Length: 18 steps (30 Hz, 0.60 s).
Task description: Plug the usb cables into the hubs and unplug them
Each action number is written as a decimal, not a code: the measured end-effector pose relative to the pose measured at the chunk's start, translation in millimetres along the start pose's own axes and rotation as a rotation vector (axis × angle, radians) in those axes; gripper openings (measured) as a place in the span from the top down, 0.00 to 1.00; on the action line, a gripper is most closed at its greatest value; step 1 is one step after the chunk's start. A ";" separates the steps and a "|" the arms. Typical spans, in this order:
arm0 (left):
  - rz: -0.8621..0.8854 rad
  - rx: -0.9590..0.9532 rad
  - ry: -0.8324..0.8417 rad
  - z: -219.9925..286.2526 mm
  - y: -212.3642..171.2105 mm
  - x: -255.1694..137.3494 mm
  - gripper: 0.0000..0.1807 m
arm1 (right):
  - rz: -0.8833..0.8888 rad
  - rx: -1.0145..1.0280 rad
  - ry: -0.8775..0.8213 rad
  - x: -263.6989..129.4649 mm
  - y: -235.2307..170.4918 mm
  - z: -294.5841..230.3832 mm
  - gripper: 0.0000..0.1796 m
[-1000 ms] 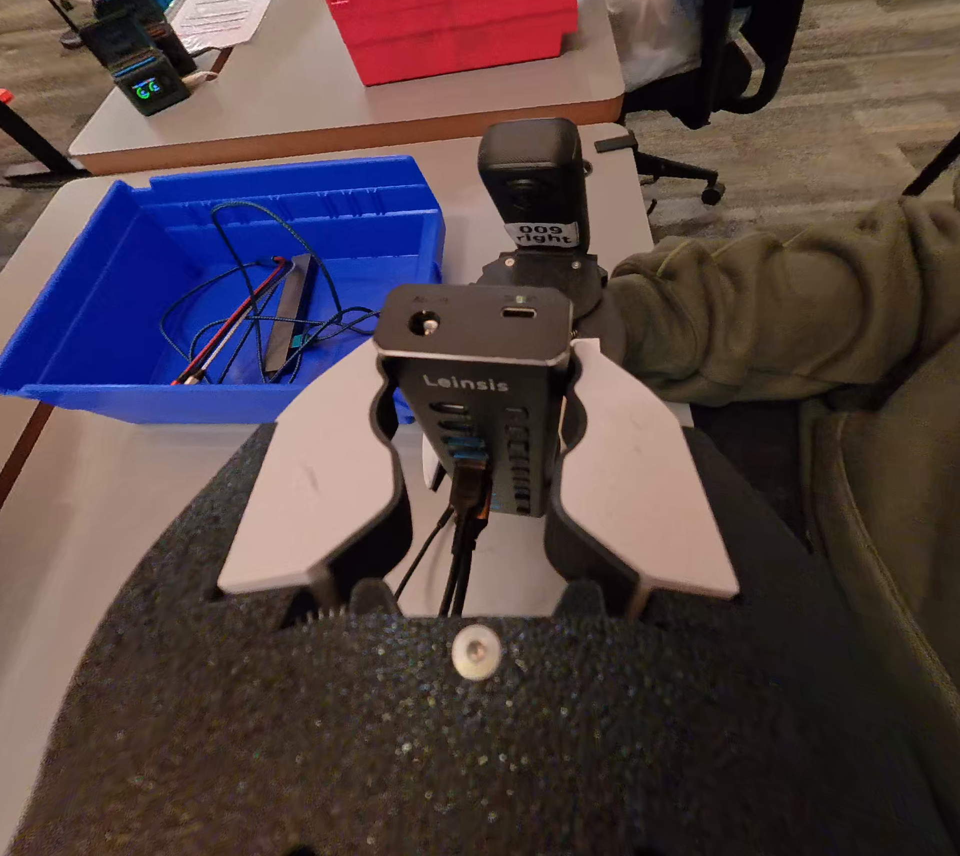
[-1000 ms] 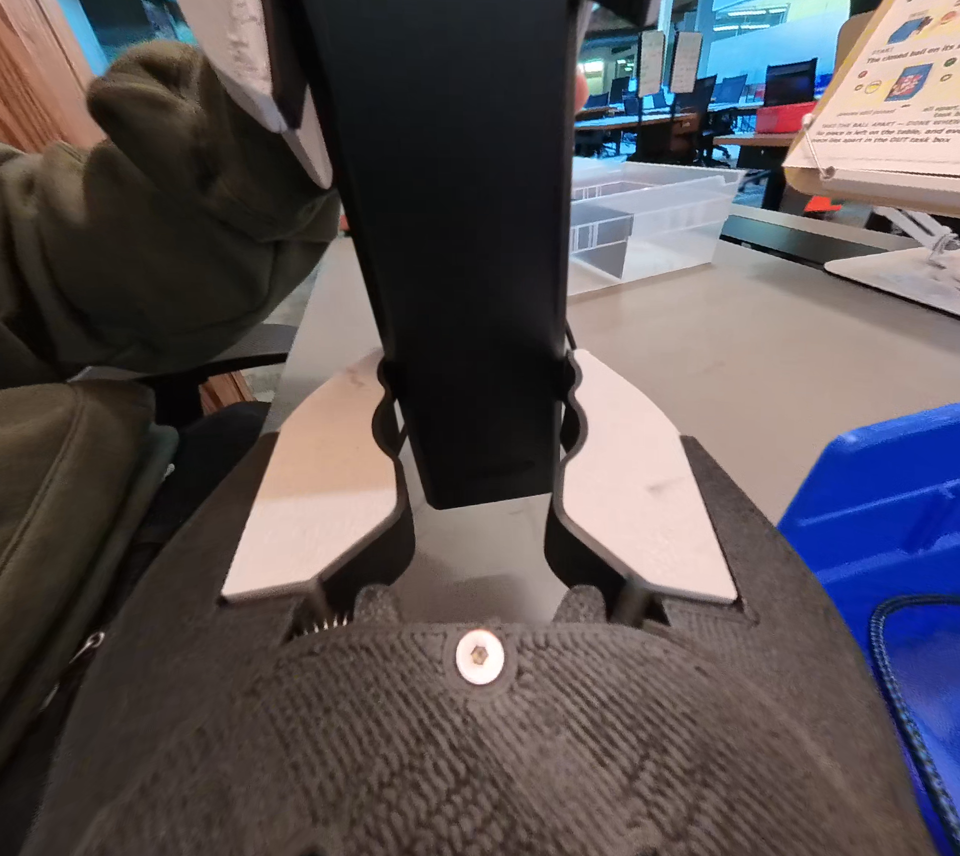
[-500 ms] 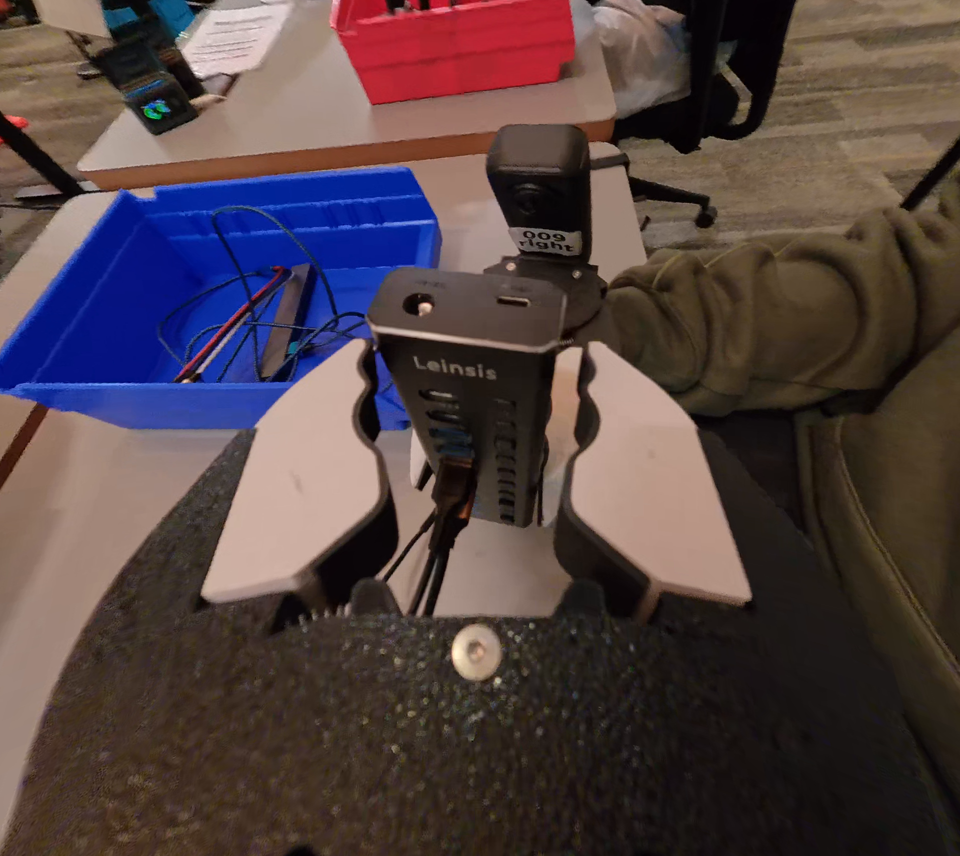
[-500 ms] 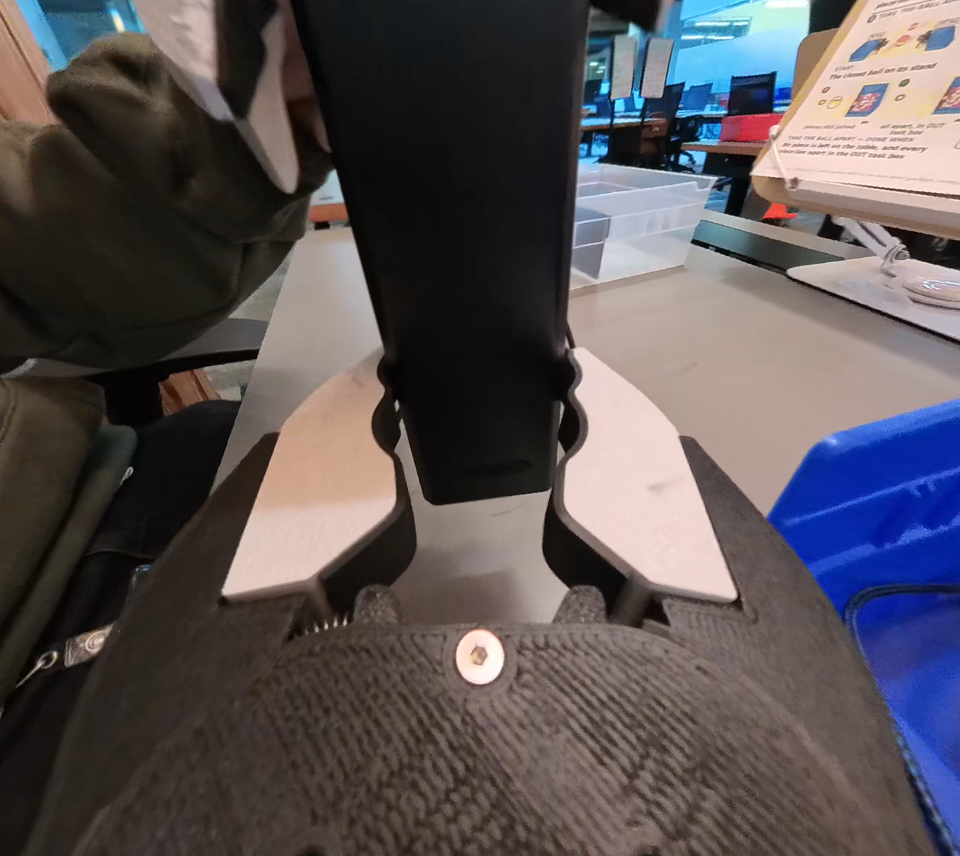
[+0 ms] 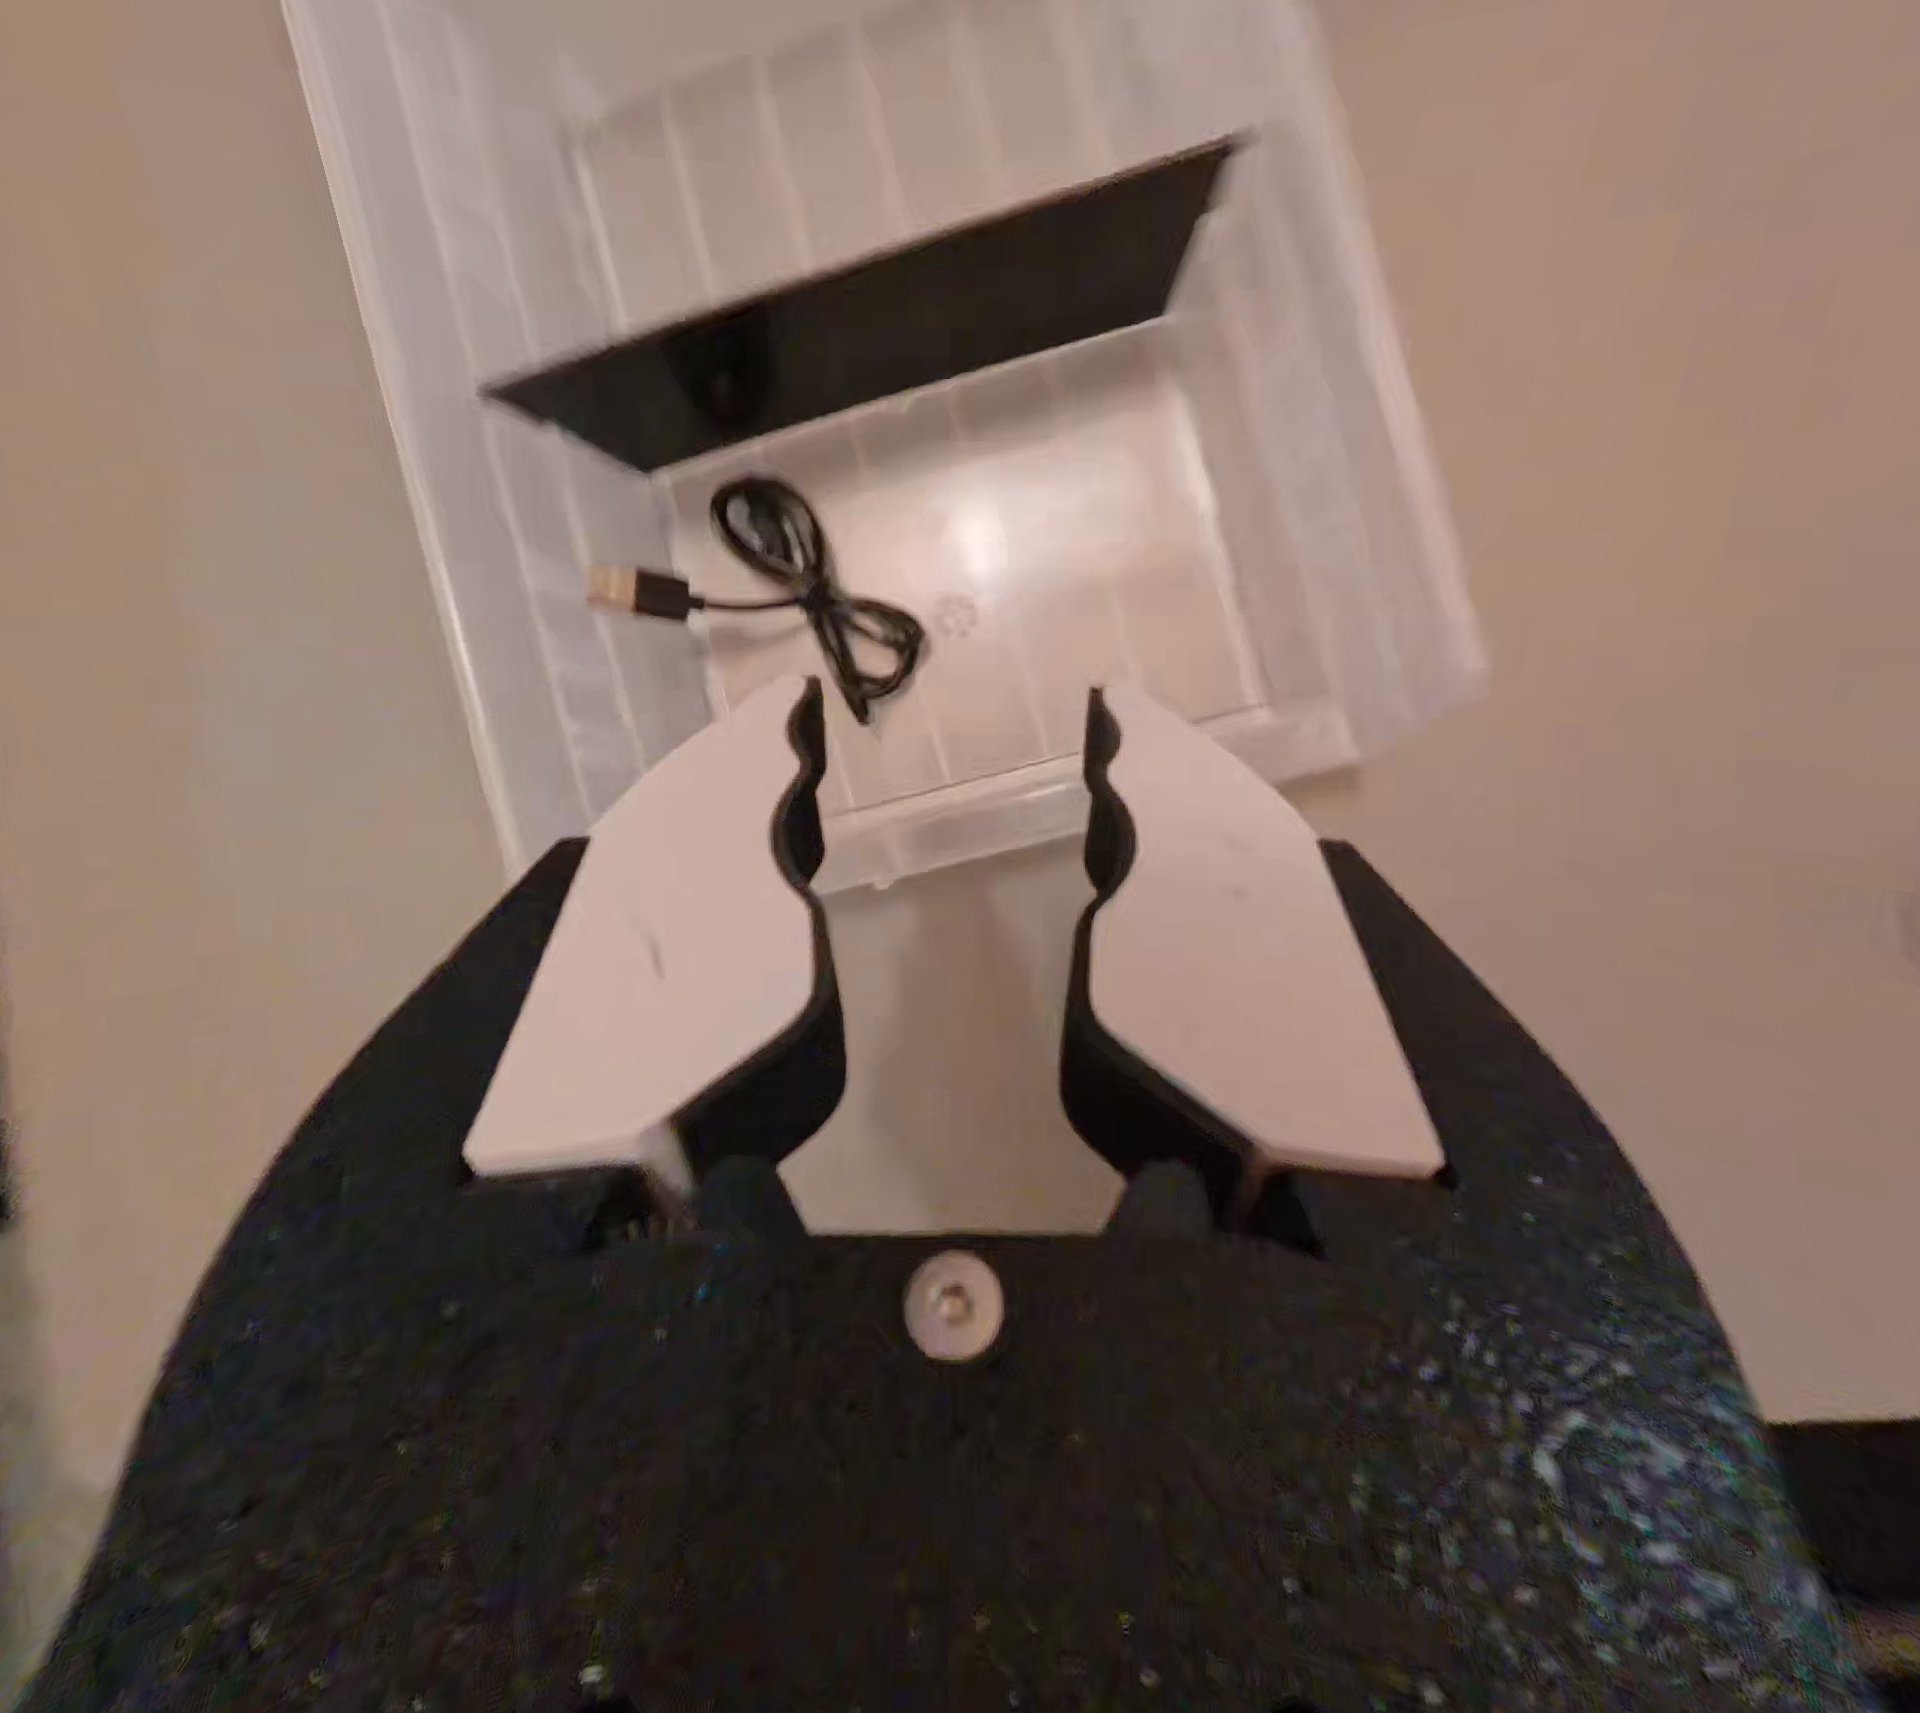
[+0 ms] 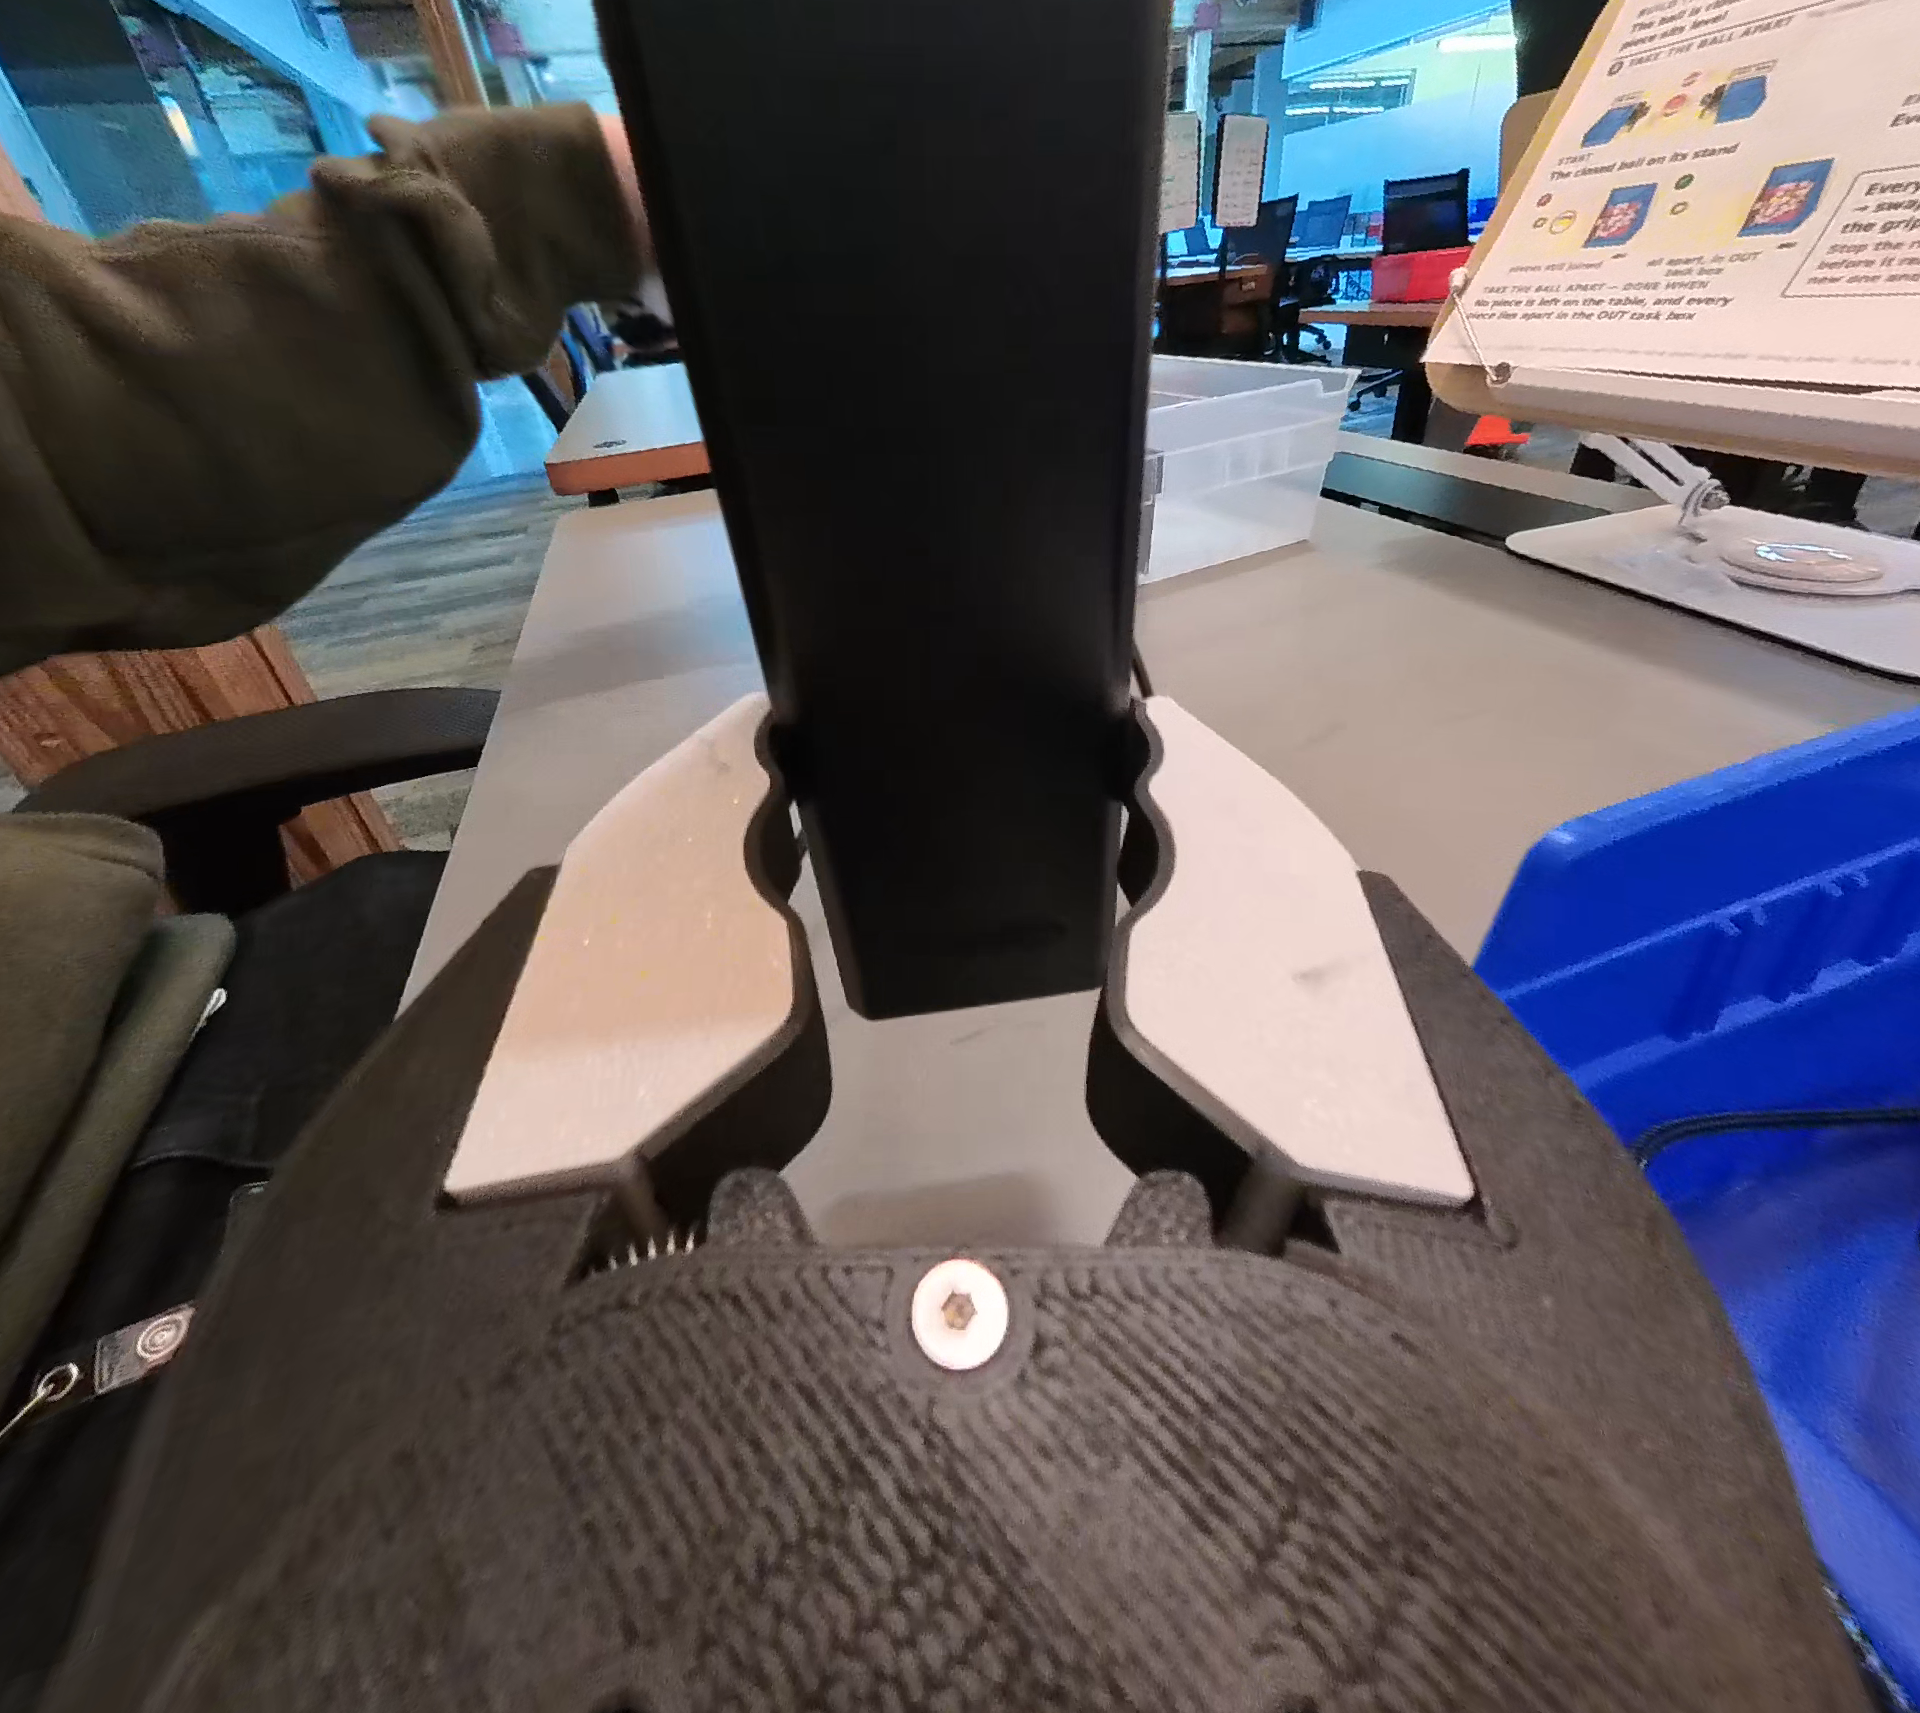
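Right hand-held gripper [image 6: 951, 764] was clamped on the black hub [image 6: 883, 313], both pads tight against its narrow end, hub standing upright above the desk [image 6: 1403, 728]. Its port side faced away from the right wrist view, so I couldn't tell from there whether anything was plugged in. Blue bin [image 6: 1714, 988] sat just right of the hub; an olive sleeve [image 6: 260, 364] reached away on the hub's left. Left hand-held gripper [image 5: 951, 707] was apart and empty, nothing between its fingers, pointed down at a clear bin [image 5: 1351, 520] on the desk. Inside that bin: one black USB cable [image 5: 821, 593], loosely coiled, metal plug end pointing toward the bin's left wall, lying just ahead of the left fingertips and not touching them. A dark flat shape [image 5: 862, 313] crossed the bin beyond the cable; too blurred to name. The left view was motion-smeared. My read: this was the fetch-a-cable step, hub held ready and the free gripper over the next cable. Next move probably called for dropping the left gripper into the bin, closing on the plug housing rather than the thin cord, keeping the connector square, then carrying it to the hub. Risk: grabbing the coil would leave the plug dangling and hard to align.
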<state>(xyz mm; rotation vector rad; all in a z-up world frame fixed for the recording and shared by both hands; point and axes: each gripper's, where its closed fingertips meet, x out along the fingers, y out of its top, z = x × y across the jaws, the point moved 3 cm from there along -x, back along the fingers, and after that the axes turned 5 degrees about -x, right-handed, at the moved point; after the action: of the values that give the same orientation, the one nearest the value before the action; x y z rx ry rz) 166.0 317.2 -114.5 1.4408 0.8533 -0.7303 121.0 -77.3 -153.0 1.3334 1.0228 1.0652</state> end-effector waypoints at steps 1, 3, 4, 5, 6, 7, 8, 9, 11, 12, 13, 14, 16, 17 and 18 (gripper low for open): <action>-0.028 -0.082 -0.016 -9.5 -4.8 14.1 0.73 | -0.002 -0.005 0.001 0.2 -0.2 -0.5 0.66; -0.055 -0.230 -0.064 -19.1 -10.7 41.2 0.71 | -0.003 -0.015 0.016 0.5 -0.3 -3.0 0.66; -0.078 -0.294 -0.088 -21.2 -13.4 53.8 0.71 | -0.005 -0.024 0.016 0.7 -0.4 -3.9 0.66; -0.116 -0.342 -0.075 -25.6 -17.2 65.1 0.71 | -0.009 -0.030 0.018 1.0 -0.7 -4.7 0.66; -0.143 -0.375 -0.040 -30.6 -19.2 74.5 0.70 | -0.012 -0.035 0.026 1.3 -1.0 -5.9 0.66; -0.159 -0.397 -0.009 -34.4 -19.6 82.0 0.70 | -0.014 -0.038 0.030 1.6 -1.2 -6.5 0.66; -0.175 -0.412 0.014 -36.9 -18.9 88.2 0.70 | -0.013 -0.037 0.033 1.4 -1.2 -6.8 0.66; -0.190 -0.434 0.029 -39.0 -17.5 93.4 0.70 | -0.009 -0.034 0.042 1.0 -0.8 -7.3 0.66; -0.212 -0.491 0.069 -46.3 -13.5 102.1 0.71 | 0.011 -0.024 0.063 -1.0 1.0 -8.0 0.66; -0.218 -0.532 0.087 -50.8 -11.9 106.2 0.71 | 0.021 -0.014 0.066 -2.0 1.7 -7.2 0.66; -0.231 -0.572 0.091 -53.2 -11.6 110.3 0.71 | 0.031 -0.003 0.068 -3.2 2.7 -6.3 0.66; -0.249 -0.598 0.079 -53.2 -11.6 114.2 0.70 | 0.046 0.007 0.065 -4.7 3.8 -4.7 0.66; -0.275 -0.596 0.080 -54.5 -14.3 121.4 0.74 | 0.074 0.030 0.074 -7.7 6.1 -2.9 0.66; -0.287 -0.586 0.091 -56.3 -18.0 124.5 0.81 | 0.087 0.040 0.074 -9.0 7.1 -1.6 0.66; -0.271 -0.585 0.052 -53.8 -17.8 127.7 0.85 | 0.097 0.049 0.073 -10.3 7.9 -0.6 0.66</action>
<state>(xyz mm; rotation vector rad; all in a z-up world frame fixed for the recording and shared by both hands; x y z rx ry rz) 215.0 380.0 -229.2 0.8336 1.2004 -0.5760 118.0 -87.4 -145.5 1.4044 1.0528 1.1760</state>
